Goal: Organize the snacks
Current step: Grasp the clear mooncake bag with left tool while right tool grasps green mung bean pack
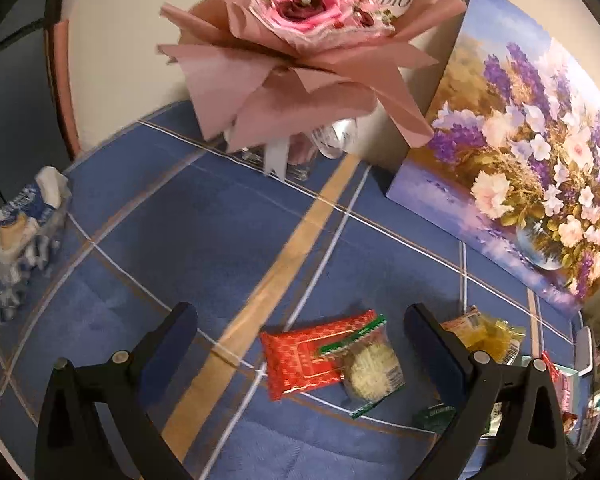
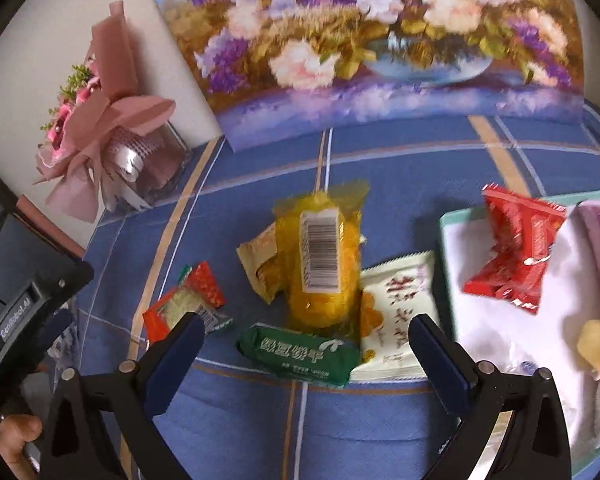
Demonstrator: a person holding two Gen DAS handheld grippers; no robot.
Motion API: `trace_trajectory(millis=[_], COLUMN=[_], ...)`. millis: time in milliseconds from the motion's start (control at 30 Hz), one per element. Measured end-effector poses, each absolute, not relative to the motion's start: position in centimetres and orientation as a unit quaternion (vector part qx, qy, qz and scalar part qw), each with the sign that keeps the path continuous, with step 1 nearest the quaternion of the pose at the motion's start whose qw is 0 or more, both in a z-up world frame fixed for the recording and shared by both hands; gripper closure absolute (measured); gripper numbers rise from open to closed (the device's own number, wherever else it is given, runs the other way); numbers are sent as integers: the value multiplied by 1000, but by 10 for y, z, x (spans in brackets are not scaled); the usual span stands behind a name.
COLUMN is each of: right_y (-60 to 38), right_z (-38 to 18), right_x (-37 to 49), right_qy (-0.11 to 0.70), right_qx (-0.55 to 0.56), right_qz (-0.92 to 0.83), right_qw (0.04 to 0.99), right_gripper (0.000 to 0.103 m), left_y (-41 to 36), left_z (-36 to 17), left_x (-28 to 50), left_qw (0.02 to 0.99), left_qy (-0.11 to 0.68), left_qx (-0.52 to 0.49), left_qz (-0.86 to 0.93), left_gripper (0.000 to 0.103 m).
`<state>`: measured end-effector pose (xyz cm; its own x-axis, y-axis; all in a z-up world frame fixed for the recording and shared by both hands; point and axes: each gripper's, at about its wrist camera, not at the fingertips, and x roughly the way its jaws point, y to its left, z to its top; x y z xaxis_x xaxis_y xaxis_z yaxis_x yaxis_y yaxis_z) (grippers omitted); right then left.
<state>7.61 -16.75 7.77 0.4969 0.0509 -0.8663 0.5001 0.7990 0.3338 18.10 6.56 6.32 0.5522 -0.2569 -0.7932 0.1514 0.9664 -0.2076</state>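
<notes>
Blue tablecloth (image 2: 240, 420): green snack packet (image 2: 298, 356) lies between the spread, empty right hand-held gripper (image 2: 304, 340) fingers.

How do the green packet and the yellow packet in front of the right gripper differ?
The green packet is opaque, with white lettering; the yellow packet is see-through, with a barcode label. The green one lies crosswise nearer the gripper; the yellow one points away, resting on other wrappers. Both lie on the blue tablecloth, outside the tray.

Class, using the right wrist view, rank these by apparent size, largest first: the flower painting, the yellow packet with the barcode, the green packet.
1. flower painting
2. yellow packet
3. green packet; it looks somewhat smaller than the yellow one, though nearness makes this unsure.
</notes>
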Motion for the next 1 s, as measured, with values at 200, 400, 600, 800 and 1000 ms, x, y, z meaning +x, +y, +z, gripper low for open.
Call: trace_trajectory(millis=[200, 400, 600, 800, 1000], right_y=[-161, -152, -144, -144, -140], right_z=[63, 55, 45, 39, 38], right_x=[81, 81, 83, 85, 89], right_qy=[508, 525, 538, 542, 544], right_qx=[292, 282, 279, 274, 259], right_qz=[-139, -155, -155, -162, -168], right_qw=[799, 788, 780, 778, 781], right_gripper=[0, 0, 0, 0, 0], left_y=[53, 30, 7, -7, -19], left_z=[51, 34, 18, 0, -6], left_x=[187, 190, 187, 187, 187], left_qw=[860, 823, 801, 791, 795], left_qy=[494, 547, 574, 589, 585], left_qx=[-50, -49, -40, -33, -16], left_qz=[-121, -145, -165, -161, -160], left_gripper=[0, 6, 18, 25, 27])
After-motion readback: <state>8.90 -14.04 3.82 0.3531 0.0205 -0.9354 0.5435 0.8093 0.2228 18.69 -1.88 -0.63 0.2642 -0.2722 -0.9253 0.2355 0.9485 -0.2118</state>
